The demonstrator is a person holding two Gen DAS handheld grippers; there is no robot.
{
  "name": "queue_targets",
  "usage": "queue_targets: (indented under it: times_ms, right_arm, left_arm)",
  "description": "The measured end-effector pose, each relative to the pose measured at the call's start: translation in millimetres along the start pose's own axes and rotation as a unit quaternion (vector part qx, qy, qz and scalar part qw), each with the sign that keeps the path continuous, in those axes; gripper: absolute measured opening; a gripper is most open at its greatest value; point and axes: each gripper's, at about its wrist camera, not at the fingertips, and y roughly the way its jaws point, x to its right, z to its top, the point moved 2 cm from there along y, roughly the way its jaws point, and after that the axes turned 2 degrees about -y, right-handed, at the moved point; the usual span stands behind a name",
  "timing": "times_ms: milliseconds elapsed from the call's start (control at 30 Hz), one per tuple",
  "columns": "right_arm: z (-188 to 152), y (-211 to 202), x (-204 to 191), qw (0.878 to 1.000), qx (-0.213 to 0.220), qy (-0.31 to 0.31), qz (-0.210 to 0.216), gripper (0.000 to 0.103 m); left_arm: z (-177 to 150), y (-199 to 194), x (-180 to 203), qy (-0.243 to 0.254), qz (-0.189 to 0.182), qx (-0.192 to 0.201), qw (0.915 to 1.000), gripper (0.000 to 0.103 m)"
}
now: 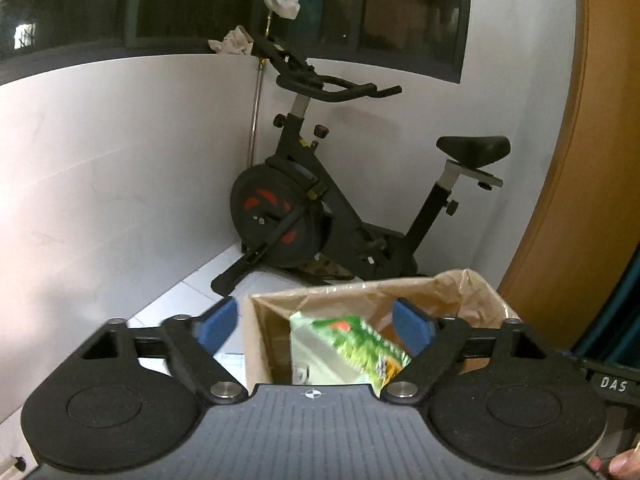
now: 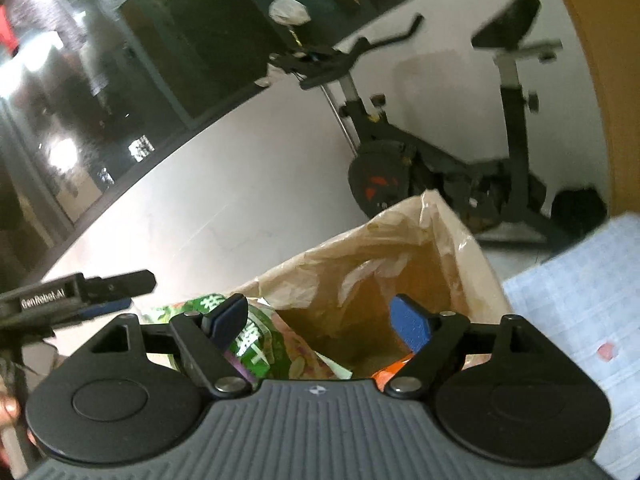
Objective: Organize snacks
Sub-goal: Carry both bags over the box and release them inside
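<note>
A cardboard box [image 1: 256, 344] lined with a thin plastic bag stands just under both grippers. In the left wrist view a green snack packet [image 1: 348, 348], blurred, lies tilted inside the box. My left gripper [image 1: 316, 324] hovers above it, its blue pads wide apart and not pressing the packet. In the right wrist view my right gripper [image 2: 320, 320] is open over the box's liner [image 2: 420, 232]. A green snack packet [image 2: 256, 352] with white lettering sits by its left finger, clear of the right one. An orange packet edge [image 2: 384, 376] peeks out below. The left gripper [image 2: 100, 292] shows at the left edge.
A black exercise bike [image 1: 304, 208] stands against the white wall beyond the box. An orange-brown panel [image 1: 580, 160] rises at the right. A pale blue checked cloth [image 2: 580, 300] lies right of the box. Dark windows run above the wall. A person's fingertip [image 1: 624, 464] shows at the corner.
</note>
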Motion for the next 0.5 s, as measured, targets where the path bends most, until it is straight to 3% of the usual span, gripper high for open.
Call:
queue_targets:
  times_ms: [67,367,500]
  right_arm:
    - [-4.2,-6.3,-3.5,1.000,0.006,-0.018,-0.003,0.081]
    - [-17.6,-23.3,-7.9,0.999,0.019,-0.049,-0.002,0.081]
    - [-18.7,-25.5,-6.0,0.999,0.021,-0.049,-0.001,0.081]
  left_arm:
    - [-7.6,-3.5,2.4,0.004,-0.009,-0.014,0.9999,0.041]
    - [-21.6,-9.9,18.6,0.015,-0.071,-0.014,0.9972,0.032]
    - [-29.6,11.6,22.5,0.016,-0.066,-0.037,0.9970,0.029]
